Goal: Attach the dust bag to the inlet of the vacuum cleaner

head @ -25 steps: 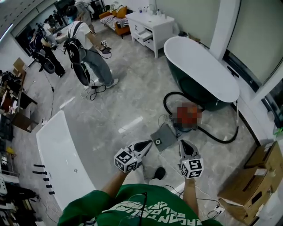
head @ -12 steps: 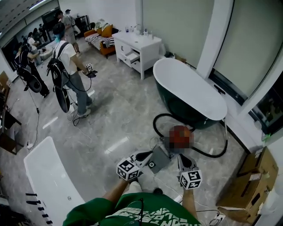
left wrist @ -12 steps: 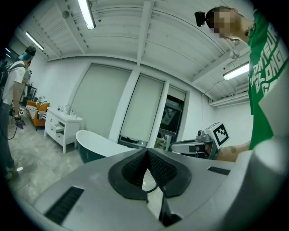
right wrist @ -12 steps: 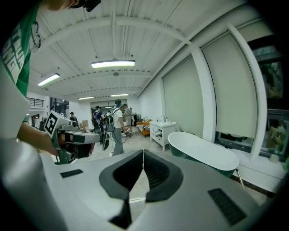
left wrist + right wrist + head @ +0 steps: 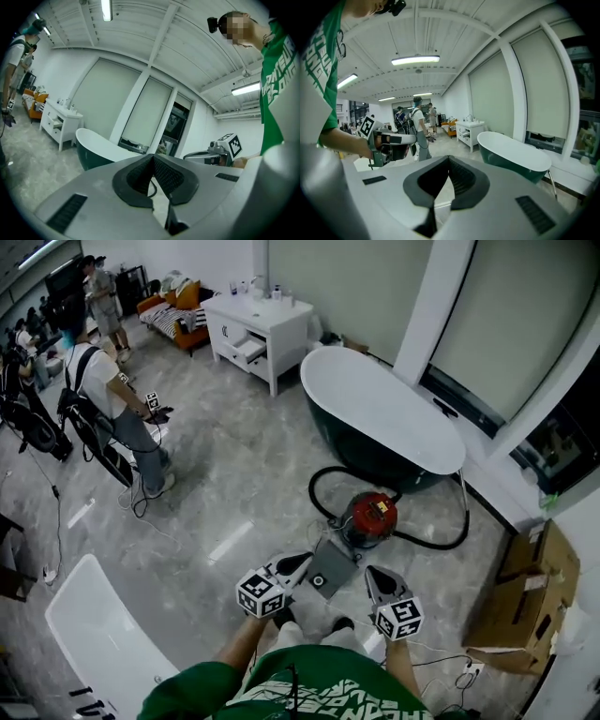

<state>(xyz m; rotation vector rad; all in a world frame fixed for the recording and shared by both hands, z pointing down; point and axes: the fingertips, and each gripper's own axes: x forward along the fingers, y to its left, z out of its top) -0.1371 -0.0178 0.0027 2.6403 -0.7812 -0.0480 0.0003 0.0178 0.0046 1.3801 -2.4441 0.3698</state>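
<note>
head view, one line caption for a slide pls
Left hand-held gripper and right hand-held gripper flank the grey dust bag by the red vacuum cleaner

Grey marble floor (image 5: 234, 474); green bathtub (image 5: 384, 413) beside windows (image 5: 497, 324); white cabinet (image 5: 258, 320).

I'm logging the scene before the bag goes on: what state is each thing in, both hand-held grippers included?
Left hand-held gripper: shut, empty.
Right hand-held gripper: shut, empty.
Vacuum cleaner: upright on the floor, no bag fitted.
Dust bag: lying flat beside the vacuum cleaner, unattached, not held.
Cabinet drawer: pulled open.
Cardboard box: flaps open.
</note>
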